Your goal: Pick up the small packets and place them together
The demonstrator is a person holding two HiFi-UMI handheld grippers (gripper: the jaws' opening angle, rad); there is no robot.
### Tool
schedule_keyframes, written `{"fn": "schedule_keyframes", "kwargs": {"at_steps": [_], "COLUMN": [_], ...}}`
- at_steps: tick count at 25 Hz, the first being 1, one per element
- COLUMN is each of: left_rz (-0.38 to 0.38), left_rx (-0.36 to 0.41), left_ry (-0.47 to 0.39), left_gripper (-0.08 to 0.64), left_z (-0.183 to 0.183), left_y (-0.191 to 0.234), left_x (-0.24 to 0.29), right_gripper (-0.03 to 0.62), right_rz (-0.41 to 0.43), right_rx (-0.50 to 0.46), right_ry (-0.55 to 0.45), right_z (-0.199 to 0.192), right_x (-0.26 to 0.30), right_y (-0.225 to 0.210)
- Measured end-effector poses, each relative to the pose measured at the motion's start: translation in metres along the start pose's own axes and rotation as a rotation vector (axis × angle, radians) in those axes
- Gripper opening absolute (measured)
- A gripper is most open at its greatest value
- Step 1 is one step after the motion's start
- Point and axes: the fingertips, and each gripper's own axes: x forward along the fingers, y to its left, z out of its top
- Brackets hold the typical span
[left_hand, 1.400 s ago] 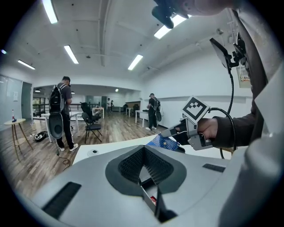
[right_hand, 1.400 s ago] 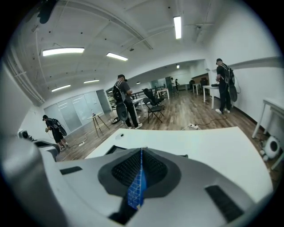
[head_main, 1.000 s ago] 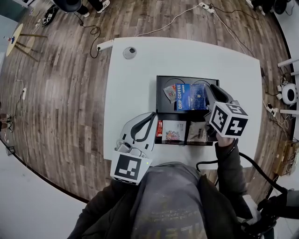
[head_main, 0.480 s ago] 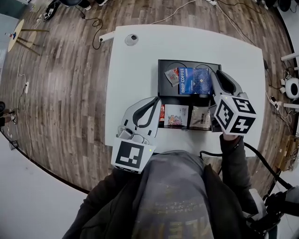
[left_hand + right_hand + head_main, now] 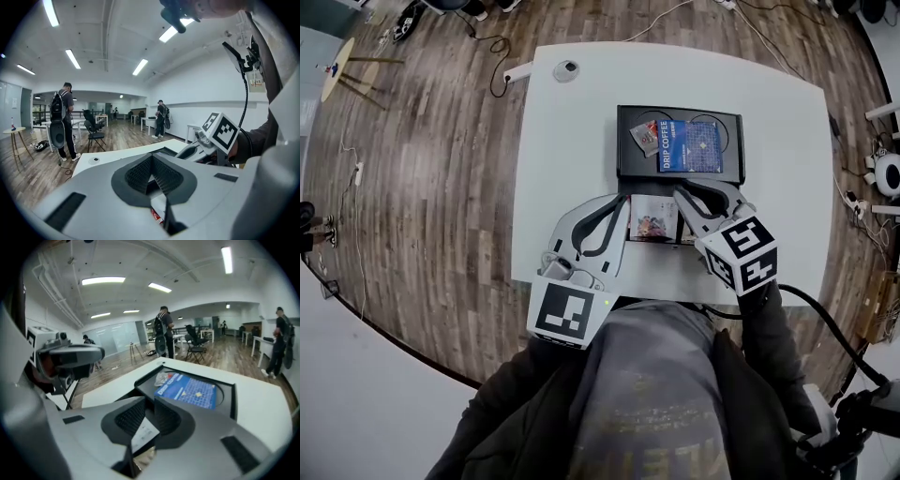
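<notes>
My right gripper (image 5: 681,195) hangs over the near black tray (image 5: 675,238), shut on a thin beige packet with a white label (image 5: 142,433). Beside it in that tray lies a white packet with a coloured picture (image 5: 654,217). A red packet (image 5: 156,216) shows at the tray's left end, just under my left gripper (image 5: 623,202). That gripper's fingertips meet and I see nothing between them. In the far black tray (image 5: 731,122) lie a blue drip-coffee packet (image 5: 689,148) and a small silver packet (image 5: 645,137); both also show ahead of the right jaws.
The trays sit on a white table (image 5: 572,169) with a round grommet (image 5: 567,68) at its far left corner. Cables run over the wooden floor around it. In the gripper views, people, chairs and other tables stand farther back in the room.
The right gripper swung from the tray's right side leftward over the near tray and rolled. The beige packet no longer shows in the tray. The left gripper crept slightly forward.
</notes>
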Motion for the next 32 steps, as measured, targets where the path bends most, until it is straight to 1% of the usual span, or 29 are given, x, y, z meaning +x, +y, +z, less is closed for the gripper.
{"fn": "schedule_keyframes", "kwargs": {"at_steps": [2,4,7,10,14,16,19,20,21,22,23,25,27,30,32], "left_rz": [0.006,0.011,0.021,0.029,0.032,0.031,0.028,0.026,0.023,0.019,0.016,0.013,0.016,0.023,0.025], "left_rx": [-0.004,-0.009,-0.019,-0.03,-0.043,-0.047,-0.06,-0.062,-0.063,-0.063,-0.063,-0.065,-0.065,-0.063,-0.062], "left_ry": [-0.001,-0.001,0.002,0.009,0.016,0.021,0.032,0.034,0.035,0.036,0.037,0.037,0.037,0.039,0.04], "left_gripper": [0.0,0.0,0.0,0.0,0.0,0.0,0.0,0.0,0.0,0.0,0.0,0.0,0.0,0.0,0.0], "left_z": [-0.001,-0.002,-0.005,-0.008,-0.012,-0.013,-0.016,-0.016,-0.017,-0.017,-0.017,-0.016,-0.016,-0.018,-0.019], "left_y": [0.001,0.003,0.008,0.014,0.021,0.025,0.03,0.032,0.032,0.032,0.031,0.031,0.032,0.033,0.032], "left_x": [-0.003,-0.005,-0.007,-0.008,-0.006,-0.004,0.0,0.001,0.003,0.004,0.006,0.008,0.009,0.008,0.007], "right_gripper": [0.061,0.065,0.117,0.185,0.233,0.238,0.238,0.233,0.209,0.157,0.085,0.055,0.005,0.005,0.005], "right_rz": [0.025,0.051,0.099,0.11,0.124,0.128,0.114,0.102,0.084,0.066,0.056,0.063,0.095,0.151,0.199], "right_rx": [-0.039,-0.046,-0.055,-0.089,-0.09,-0.08,-0.067,-0.075,-0.095,-0.119,-0.139,-0.161,-0.157,-0.145,-0.16], "right_ry": [0.065,0.112,0.206,0.299,0.365,0.398,0.4,0.398,0.399,0.402,0.406,0.41,0.4,0.373,0.38], "right_z": [-0.014,-0.023,-0.039,-0.055,-0.069,-0.078,-0.08,-0.079,-0.079,-0.079,-0.08,-0.082,-0.083,-0.082,-0.084], "right_x": [0.01,0.018,0.028,0.037,0.051,0.057,0.059,0.059,0.059,0.059,0.059,0.059,0.059,0.058,0.057], "right_y": [0.007,0.012,0.019,0.02,0.019,0.017,0.013,0.011,0.008,0.006,0.004,0.003,0.007,0.013,0.019]}}
